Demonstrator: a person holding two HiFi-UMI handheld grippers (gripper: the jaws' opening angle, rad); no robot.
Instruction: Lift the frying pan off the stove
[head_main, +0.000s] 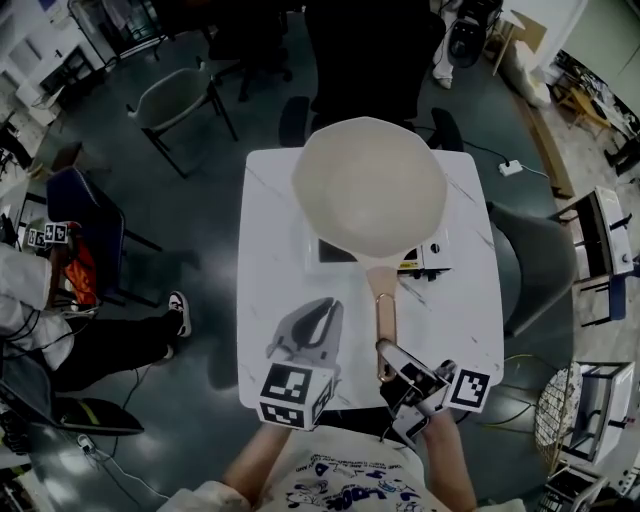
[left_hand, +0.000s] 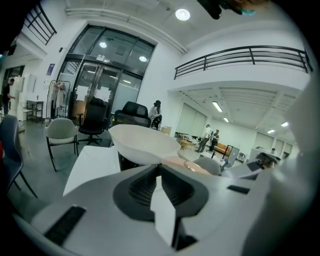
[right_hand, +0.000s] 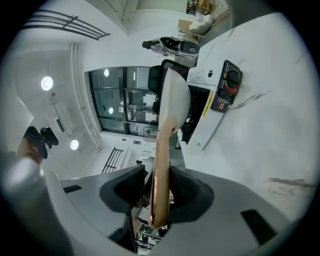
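Note:
A cream frying pan (head_main: 368, 185) sits on a small portable stove (head_main: 425, 258) on the white table (head_main: 270, 250). Its copper-coloured handle (head_main: 383, 315) points toward me. My right gripper (head_main: 388, 352) is at the handle's end. In the right gripper view the handle (right_hand: 161, 165) runs edge-on between the jaws of the right gripper (right_hand: 159, 187). The pads stand close on both sides with a thin gap showing, so the gripper is open. My left gripper (head_main: 322, 312) hovers over the table left of the handle, shut and holding nothing. The left gripper view shows the pan (left_hand: 142, 142) beyond the closed left gripper (left_hand: 159, 172).
The stove's front carries a red and black knob (right_hand: 229, 80). A grey chair (head_main: 180, 100) stands at the far left. A blue chair (head_main: 85, 215) and a seated person's leg (head_main: 120, 340) are to the left. Another grey chair (head_main: 540, 260) is right of the table.

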